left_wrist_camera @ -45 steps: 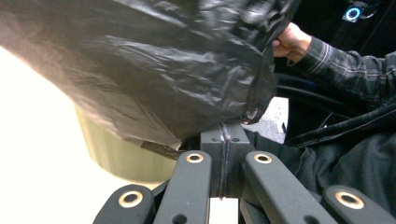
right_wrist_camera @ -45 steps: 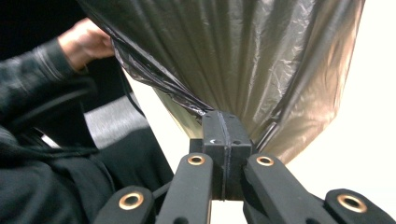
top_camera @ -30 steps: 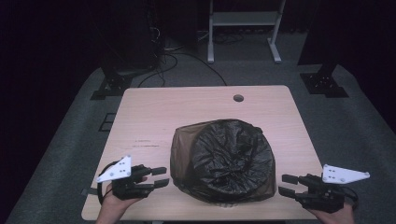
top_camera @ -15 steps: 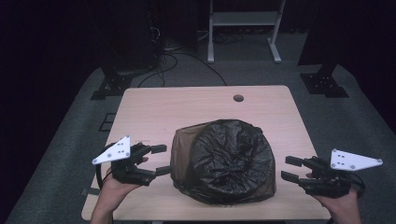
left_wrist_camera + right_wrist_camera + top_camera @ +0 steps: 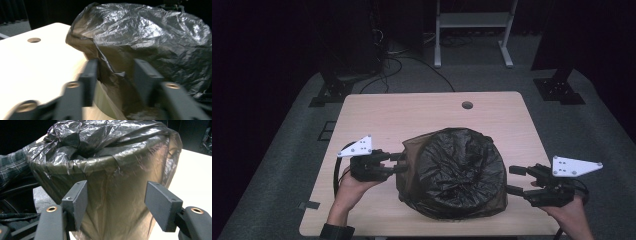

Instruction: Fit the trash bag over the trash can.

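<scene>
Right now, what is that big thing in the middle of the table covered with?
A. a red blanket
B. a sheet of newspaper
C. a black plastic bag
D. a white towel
C. Crinkly, shiny black plastic bag drapes over the round bin on the table, with brownish wall showing through.

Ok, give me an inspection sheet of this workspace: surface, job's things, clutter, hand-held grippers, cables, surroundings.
Surface: light wooden table with a round hole near the far edge.
Job's things: bin lined with a black plastic bag, standing near the front edge.
Clutter: nothing seen.
Grippers: left hand-held gripper at the bag's left side, jaws have just been closing, a fold of bag between them, whether pinched I cannot tell; right hand-held gripper beside the bin's right side, jaws have just been opening, apart from it.
Cables: black cable loops from the left gripper; loose cables on the floor beyond.
Surroundings: grey carpet, white stand, dark room.
</scene>
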The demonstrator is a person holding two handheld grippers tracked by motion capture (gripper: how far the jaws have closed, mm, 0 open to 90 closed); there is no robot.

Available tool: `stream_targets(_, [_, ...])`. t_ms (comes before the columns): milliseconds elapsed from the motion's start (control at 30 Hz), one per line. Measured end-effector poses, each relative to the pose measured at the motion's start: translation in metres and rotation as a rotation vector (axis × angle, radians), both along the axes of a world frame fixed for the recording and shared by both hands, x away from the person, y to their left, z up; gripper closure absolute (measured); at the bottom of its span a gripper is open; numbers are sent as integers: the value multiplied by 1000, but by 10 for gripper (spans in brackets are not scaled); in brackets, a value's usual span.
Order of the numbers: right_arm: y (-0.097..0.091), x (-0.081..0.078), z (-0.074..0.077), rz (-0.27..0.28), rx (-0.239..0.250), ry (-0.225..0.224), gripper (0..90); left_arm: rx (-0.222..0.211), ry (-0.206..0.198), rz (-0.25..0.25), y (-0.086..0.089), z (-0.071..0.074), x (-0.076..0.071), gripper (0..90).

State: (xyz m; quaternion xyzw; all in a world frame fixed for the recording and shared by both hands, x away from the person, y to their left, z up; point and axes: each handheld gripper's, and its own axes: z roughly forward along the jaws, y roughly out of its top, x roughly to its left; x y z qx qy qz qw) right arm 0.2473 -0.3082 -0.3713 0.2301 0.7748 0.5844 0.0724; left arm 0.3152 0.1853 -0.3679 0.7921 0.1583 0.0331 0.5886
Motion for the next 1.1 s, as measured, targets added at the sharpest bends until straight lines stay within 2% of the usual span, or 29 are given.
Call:
stream_targets(67, [3,3,0,6,-10,-2,413,13,-6,-7,-3,-1,1,817])
stream_targets(100, [5,4,0,6,-14,-2,491,10,-8,-10,-3,-1,2,882])
stream_targets(133, [6,5,0,6,-24,-16,572,15,-15,-8,-4,-1,3,895])
stream_targets(200, [8,6,0,7,-35,-15,763,17,-18,2,-5,-1,4,897])
stream_targets(267, [9,6,0,-3,-35,-34,893,15,-22,23,-6,0,7,896])
stream_targets(367, [10,10,3,-24,-37,-35,900,12,-18,74,-7,0,14,897])
stream_targets(467, [9,17,4,-46,-43,-31,900,16,4,113,-8,-5,26,897])
stream_targets(667, [11,26,-1,-73,-84,-12,900,54,52,138,-14,-24,44,897])
stream_targets(900, [10,31,-13,-91,-119,21,900,133,97,151,-13,-43,45,896])
stream_targets(1100, [4,29,-25,-100,-140,43,900,165,122,155,-1,-56,35,896])
